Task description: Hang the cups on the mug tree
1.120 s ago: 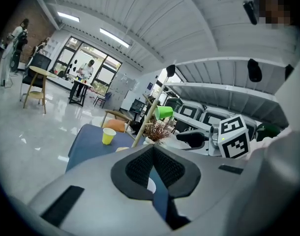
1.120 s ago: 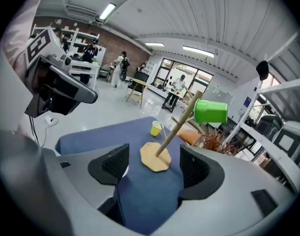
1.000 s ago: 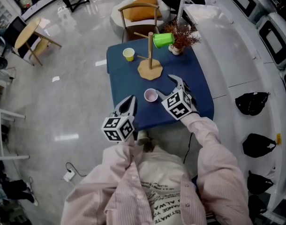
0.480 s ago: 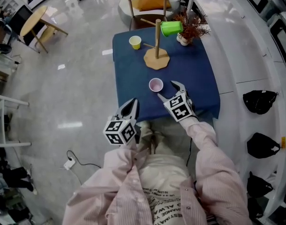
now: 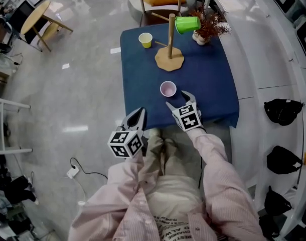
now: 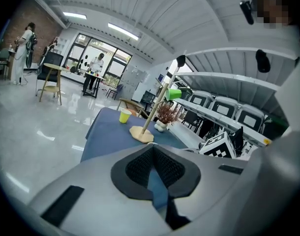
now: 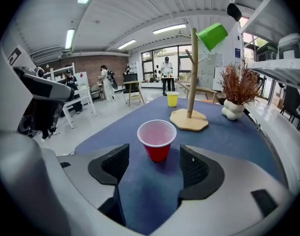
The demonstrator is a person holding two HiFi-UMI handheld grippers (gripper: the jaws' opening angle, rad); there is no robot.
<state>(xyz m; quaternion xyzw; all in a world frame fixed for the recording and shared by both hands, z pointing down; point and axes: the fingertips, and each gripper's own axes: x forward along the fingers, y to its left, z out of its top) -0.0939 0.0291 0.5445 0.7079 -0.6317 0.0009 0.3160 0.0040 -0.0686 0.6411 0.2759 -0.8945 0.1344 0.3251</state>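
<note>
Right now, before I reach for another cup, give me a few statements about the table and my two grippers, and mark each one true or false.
1. A green cup hangs on the mug tree. True.
2. The right gripper is shut on the red cup. False: its jaws stand apart, and the cup stands upright on the table just ahead of them, untouched.
3. The yellow cup stands upright on the blue table. True.
4. The left gripper holds a cup. False: its jaws are together with nothing between them.
5. Two cups hang on the mug tree. False: only the green one does.
</note>
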